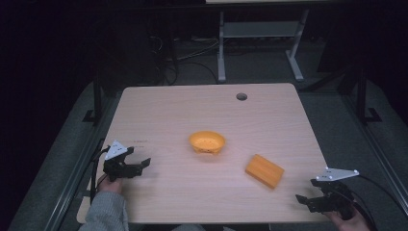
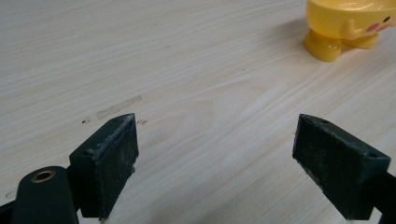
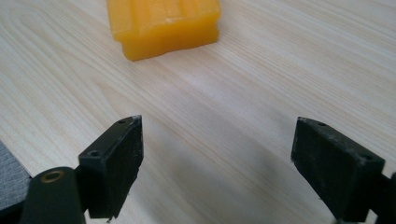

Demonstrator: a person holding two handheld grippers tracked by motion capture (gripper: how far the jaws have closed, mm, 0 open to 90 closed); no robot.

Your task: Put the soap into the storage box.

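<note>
A small yellow bowl (image 1: 207,142) with stubby feet stands near the middle of the table; the left gripper view catches it (image 2: 350,25) at the top right, with a face painted on its side. An orange block (image 1: 264,171) lies flat to the bowl's right, and its ribbed top (image 3: 164,23) appears at the top of the right gripper view. My left gripper (image 1: 139,166) hovers at the table's left side, open and empty, pointing toward the bowl. My right gripper (image 1: 303,199) is at the front right corner, open and empty, aimed at the block.
The light wooden table (image 1: 183,110) has a round cable hole (image 1: 241,96) near its far edge. Beyond it stand a desk frame (image 1: 260,43) and cables on a dark floor. A grey sleeve (image 1: 103,211) enters at the bottom left.
</note>
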